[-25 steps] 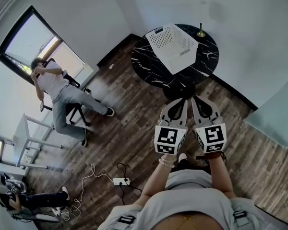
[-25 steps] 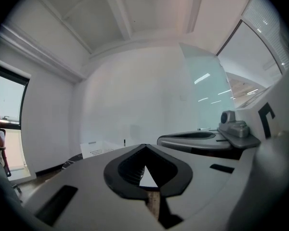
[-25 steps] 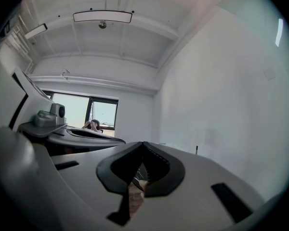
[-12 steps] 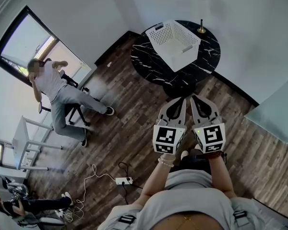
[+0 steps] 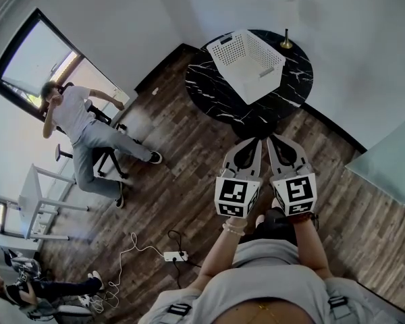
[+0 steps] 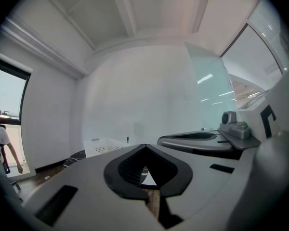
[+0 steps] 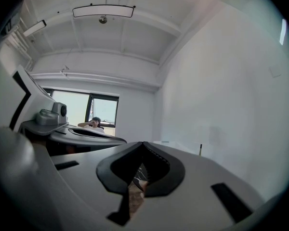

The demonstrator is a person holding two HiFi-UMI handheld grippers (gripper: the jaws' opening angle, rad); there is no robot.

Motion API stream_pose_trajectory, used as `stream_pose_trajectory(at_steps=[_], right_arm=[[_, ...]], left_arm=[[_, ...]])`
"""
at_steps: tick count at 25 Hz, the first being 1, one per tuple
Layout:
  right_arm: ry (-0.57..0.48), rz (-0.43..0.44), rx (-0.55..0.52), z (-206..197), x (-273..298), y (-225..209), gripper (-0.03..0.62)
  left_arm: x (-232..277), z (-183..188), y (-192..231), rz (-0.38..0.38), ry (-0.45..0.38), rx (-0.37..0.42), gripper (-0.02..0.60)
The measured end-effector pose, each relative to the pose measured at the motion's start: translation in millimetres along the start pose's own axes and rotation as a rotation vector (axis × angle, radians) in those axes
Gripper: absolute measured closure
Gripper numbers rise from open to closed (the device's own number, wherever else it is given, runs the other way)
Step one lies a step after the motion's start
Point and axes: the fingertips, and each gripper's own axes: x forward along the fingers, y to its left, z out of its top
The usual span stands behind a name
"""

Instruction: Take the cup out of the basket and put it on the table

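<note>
Head view, left to right: there's a person (image 5: pixel 74 117) sitting over by the window (image 5: pixel 34 66), nothing to do with the job. Then come the left gripper (image 5: pixel 257 141) and right gripper (image 5: pixel 271 140), held side by side close to the body and aimed at the round black marble desk (image 5: pixel 212 90) ahead. Both sets of fingers are pressed together with nothing between them. Each gripper view backs that up, with the tips meeting and only a sliver of background showing through the gap. The white basket (image 5: pixel 246 58) sits on the far part of the desk, with a little brass stick (image 5: pixel 284 42) just right of it. I honestly can't spot the cup. The basket's inside looks plain white from here, so I'd guess it's low down against a wall. This looks like the approach bit, with the grippers well short of the desk. My take: step in until the basket is right under the head camera and find the cup before committing. Spread one set of fingers before dipping in, and come down from above so the light basket doesn't get shoved. Maybe steady its rim with the other gripper. The near side of the desk looks like a good spot to set it down.
</note>
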Motion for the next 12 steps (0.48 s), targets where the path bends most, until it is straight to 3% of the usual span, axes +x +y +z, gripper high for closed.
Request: stream_pose_trajectory(at_steps=[12], right_arm=[[-0.017, 0.036, 0.014, 9, 34, -27, 0.586]], left_arm=[[40, 6, 16, 0.026, -0.002, -0.016, 0.575]])
